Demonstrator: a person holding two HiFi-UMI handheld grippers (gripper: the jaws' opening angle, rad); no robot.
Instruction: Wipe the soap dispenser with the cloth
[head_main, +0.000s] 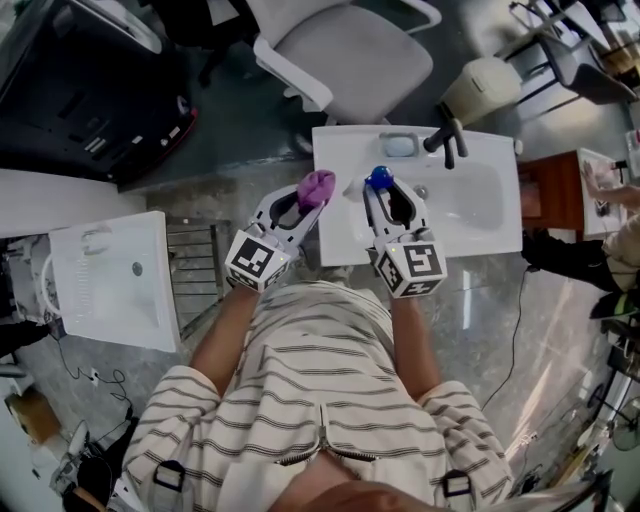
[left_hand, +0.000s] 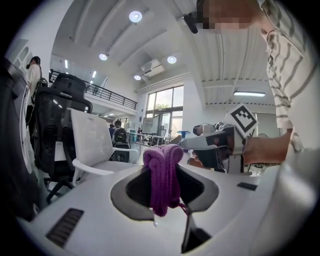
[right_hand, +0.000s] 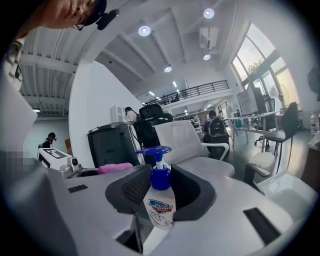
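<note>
My right gripper (head_main: 384, 190) is shut on a clear soap dispenser (right_hand: 159, 200) with a blue pump head (head_main: 379, 178); its jaws clamp the bottle's body and it stands upright between them. In the right gripper view the purple cloth (right_hand: 115, 168) shows to the left. My left gripper (head_main: 311, 198) is shut on that purple knitted cloth (left_hand: 163, 177), bunched between the jaws and hanging over their tips. In the head view both grippers hover side by side near the front left of the white washbasin (head_main: 490, 222), the cloth (head_main: 317, 186) just left of the pump head.
The washbasin has a black faucet (head_main: 447, 140) and a soap dish (head_main: 399, 146) at its back edge. A grey office chair (head_main: 340, 50) stands behind it. A second white basin (head_main: 110, 280) lies at the left. A black bin (right_hand: 111, 146) stands beyond.
</note>
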